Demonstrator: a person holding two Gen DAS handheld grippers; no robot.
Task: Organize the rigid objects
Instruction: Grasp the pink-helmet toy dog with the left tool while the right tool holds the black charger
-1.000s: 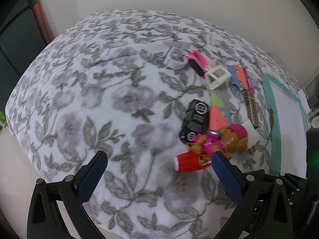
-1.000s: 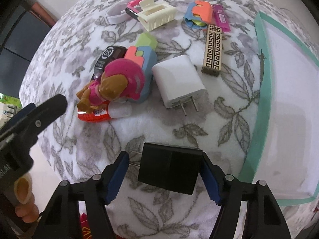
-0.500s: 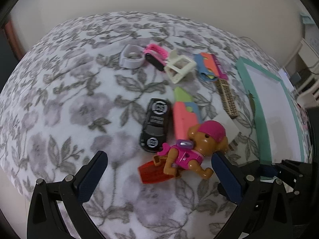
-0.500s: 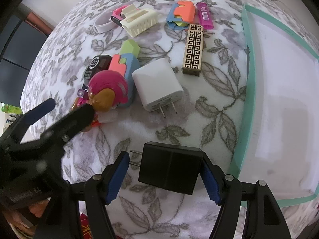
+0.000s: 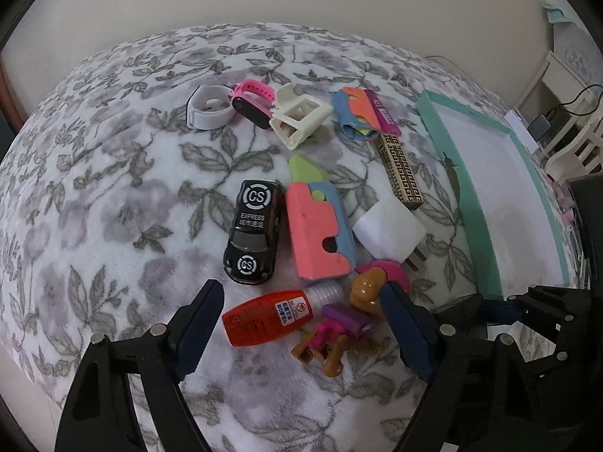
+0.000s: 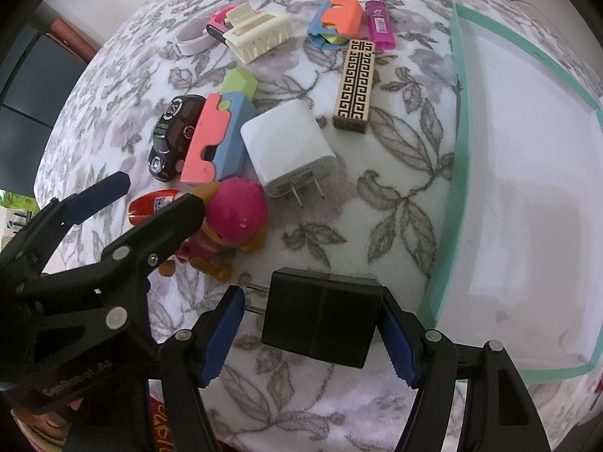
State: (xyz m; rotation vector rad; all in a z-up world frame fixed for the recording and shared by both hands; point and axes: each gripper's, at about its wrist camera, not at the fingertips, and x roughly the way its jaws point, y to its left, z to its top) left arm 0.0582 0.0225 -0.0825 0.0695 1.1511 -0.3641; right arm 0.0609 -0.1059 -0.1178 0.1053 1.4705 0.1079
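red bottle point(image 5: 269, 316) between closing left tool point(image 5: 301, 324)

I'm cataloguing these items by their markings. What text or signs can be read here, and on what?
"CS", twice, in ring emblems on the roof and hood of the black toy car.
"EXPRESS", on the car's roof; the small characters beneath it are too blurred to read.
Red bottle: label print too small to read.
Pink lighter: a barcode, unreadable.
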